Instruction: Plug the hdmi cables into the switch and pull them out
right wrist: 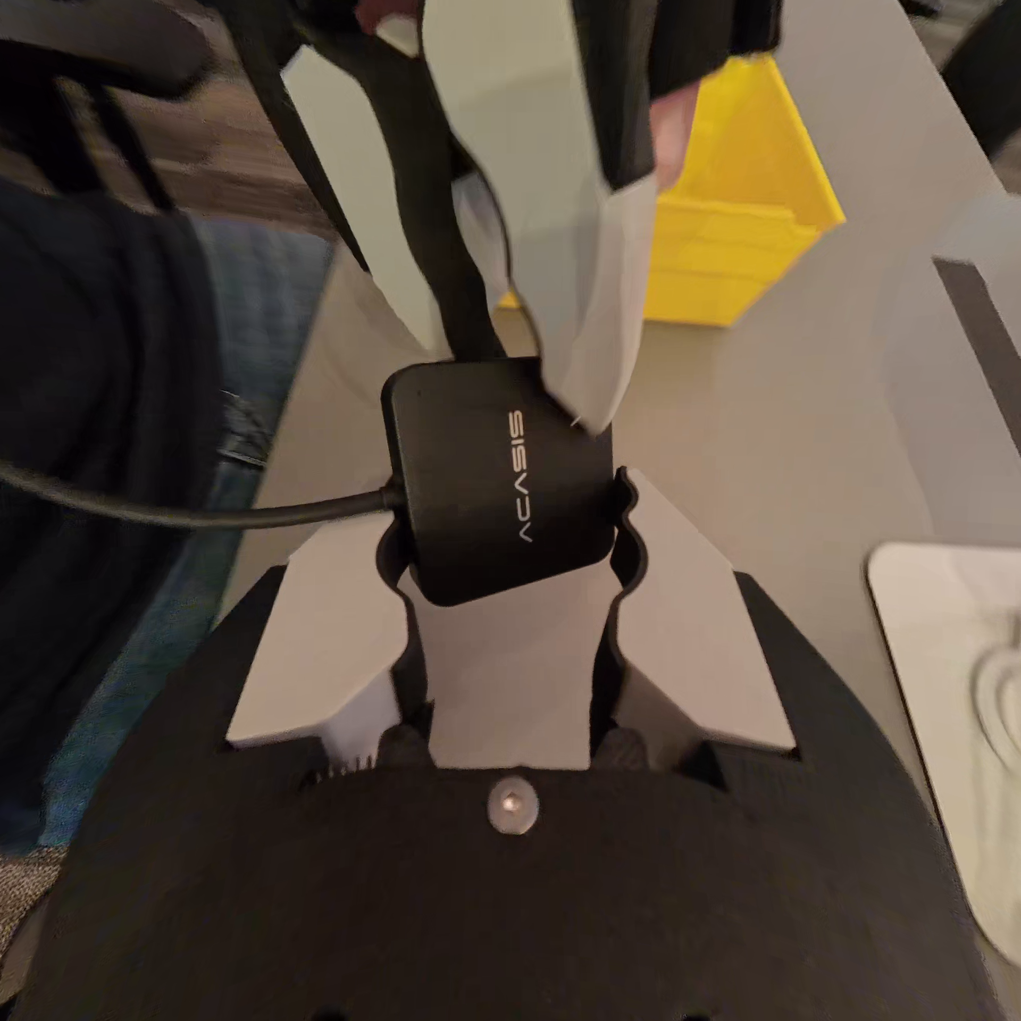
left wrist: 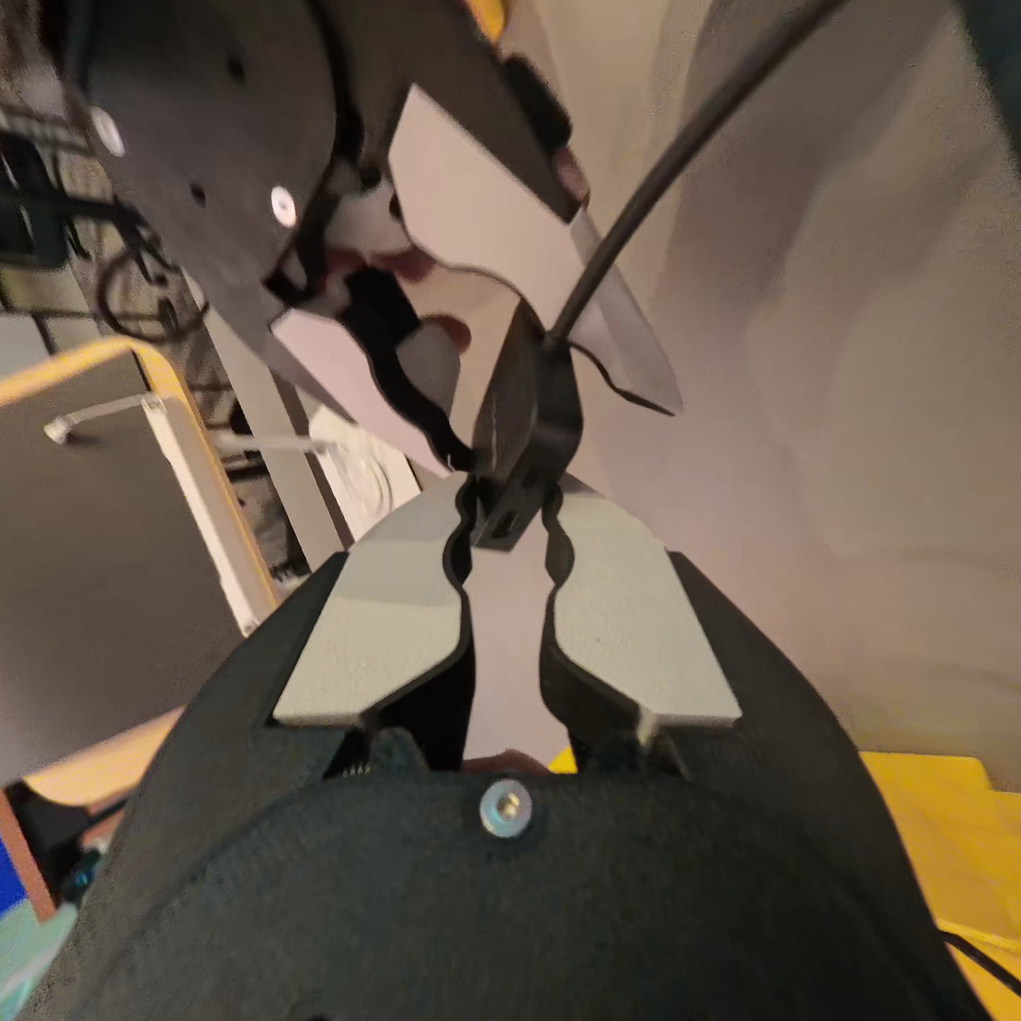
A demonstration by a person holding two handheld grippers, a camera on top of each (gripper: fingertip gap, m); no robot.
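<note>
- Black plastic is noted as the casing of the switch (right wrist: 491, 475), a small rounded box with white lettering on its top face, seen at the centre of the right wrist view.
- The switch is held clear of the grey table (right wrist: 773, 442); its two opposite ends are each taken by a gripper.
- The right gripper (right wrist: 511, 530) is seen at lower centre of its own view, its jaws pressed against the near sides of the switch, the light-grey fingers (right wrist: 685, 624) only partly closed around the casing.
- The left gripper (left wrist: 511, 511) is seen at centre of the left wrist view, its jaws pinching the near edge of the switch (left wrist: 530, 436), where ports are visible in the end face.
- In the left wrist view the switch appears edge-on and tilted, with the right gripper (left wrist: 469, 453) reaching in from the upper left of the frame.
- A black cable (right wrist: 221, 511) is recorded leaving the left side of the switch and running off the left edge of the right wrist view; the same cable (left wrist: 652, 182) rises to the upper right in the left wrist view.
- A yellow bin (right wrist: 735, 221) stands on the table at upper right of the right wrist view.
- A white tray (right wrist: 911, 663) lies at the right edge; its contents are too blurred to identify.
</note>
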